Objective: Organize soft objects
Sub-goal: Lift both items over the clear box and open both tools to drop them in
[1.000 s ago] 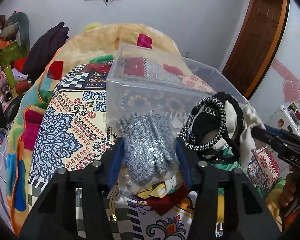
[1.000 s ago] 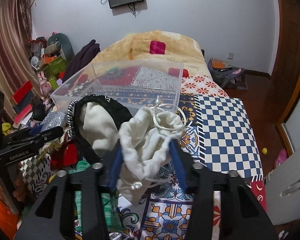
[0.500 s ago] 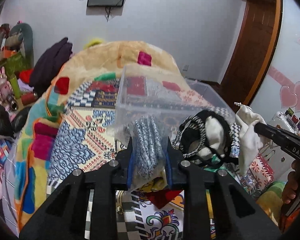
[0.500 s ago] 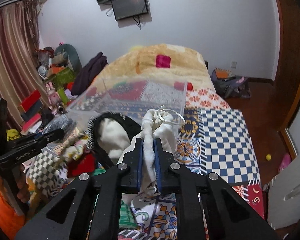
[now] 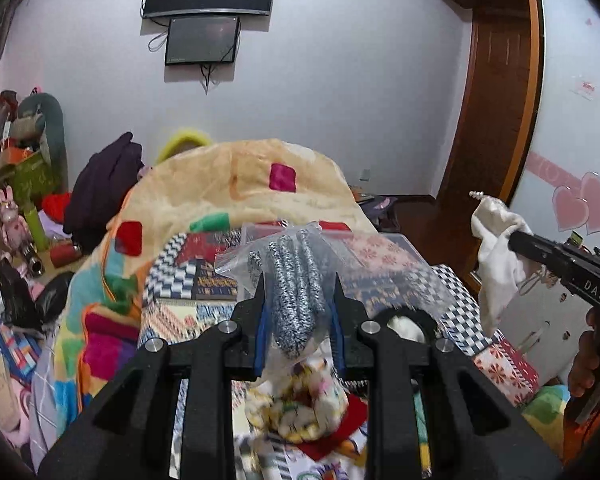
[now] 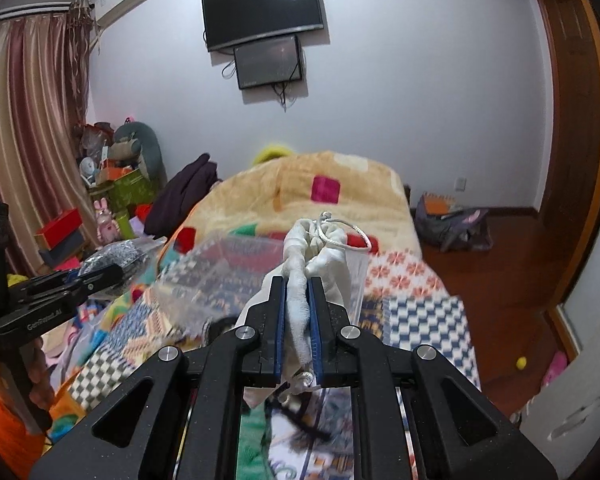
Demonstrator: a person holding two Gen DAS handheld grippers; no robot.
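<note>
My left gripper (image 5: 298,284) is shut on a clear plastic bag of grey-white knit gloves (image 5: 294,280) and holds it lifted above the bed. My right gripper (image 6: 298,284) is shut on a white drawstring pouch (image 6: 320,252) and holds it in the air; the pouch also shows hanging from the right gripper in the left wrist view (image 5: 496,256). A clear plastic bin (image 6: 228,276) sits on the patterned bedspread just beyond both grippers. The left gripper with its bag shows at the left of the right wrist view (image 6: 112,264).
A black-and-white pouch (image 5: 406,322) and a floral cloth pile (image 5: 300,396) lie on the bed below the left gripper. Peach blanket (image 6: 320,184) covers the far bed. Clutter of boxes and toys (image 6: 112,196) stands at left. Wooden floor and door at right.
Both grippers closed on their items and lifted them: the left raised the bag of gloves, the right raised the white pouch off the pile. The views now look higher across the room.
</note>
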